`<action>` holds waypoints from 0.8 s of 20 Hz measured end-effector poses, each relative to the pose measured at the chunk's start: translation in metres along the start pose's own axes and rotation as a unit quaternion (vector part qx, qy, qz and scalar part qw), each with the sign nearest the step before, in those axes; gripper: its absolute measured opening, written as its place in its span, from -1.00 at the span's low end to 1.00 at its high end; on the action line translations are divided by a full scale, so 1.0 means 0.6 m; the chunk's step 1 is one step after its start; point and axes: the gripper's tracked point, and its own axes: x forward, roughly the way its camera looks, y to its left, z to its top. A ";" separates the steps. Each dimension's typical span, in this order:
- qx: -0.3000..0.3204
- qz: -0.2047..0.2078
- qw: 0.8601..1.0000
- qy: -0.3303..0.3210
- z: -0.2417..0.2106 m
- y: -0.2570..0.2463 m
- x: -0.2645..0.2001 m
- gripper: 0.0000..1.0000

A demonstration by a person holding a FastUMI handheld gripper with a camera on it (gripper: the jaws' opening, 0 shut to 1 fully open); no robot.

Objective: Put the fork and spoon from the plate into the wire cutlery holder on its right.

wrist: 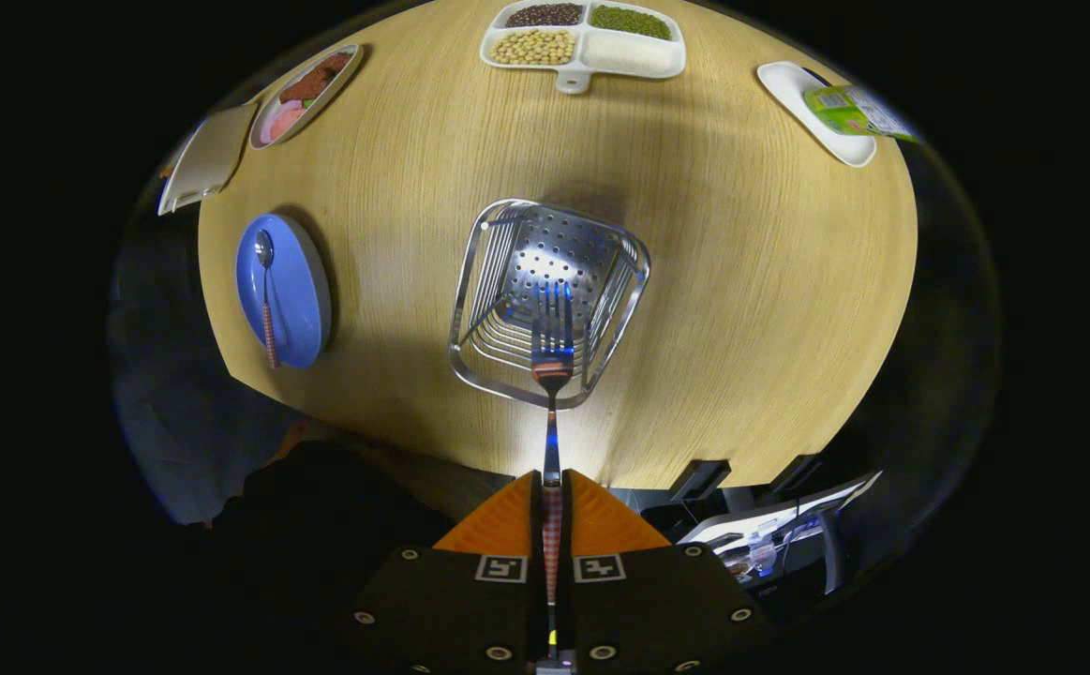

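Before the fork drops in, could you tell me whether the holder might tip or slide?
The holder is open wire, so probably light and could slide on the smooth table. Its broad square shape suggests tipping is unlikely. The gripper, shut on the fork, holds it tines-first above the opening.

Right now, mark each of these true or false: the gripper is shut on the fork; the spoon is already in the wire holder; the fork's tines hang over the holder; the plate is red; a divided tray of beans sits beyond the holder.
1. The gripper is shut on the fork. True.
2. The spoon is already in the wire holder. False: it lies on the plate.
3. The fork's tines hang over the holder. True.
4. The plate is red. False: it is blue.
5. A divided tray of beans sits beyond the holder. True.
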 end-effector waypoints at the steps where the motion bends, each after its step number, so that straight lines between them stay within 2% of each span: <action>1: -0.003 0.000 1.000 0.006 0.009 -0.002 -0.005 -0.93; 4: 0.002 0.018 0.999 0.033 0.022 0.008 -0.007 -0.92; 6: 0.014 0.020 0.999 0.044 0.027 0.005 -0.010 -0.84; 12: 0.034 0.045 0.998 -0.007 0.048 0.010 -0.025 -0.70; 16: 0.050 0.056 0.994 -0.073 0.056 0.019 -0.046 -0.45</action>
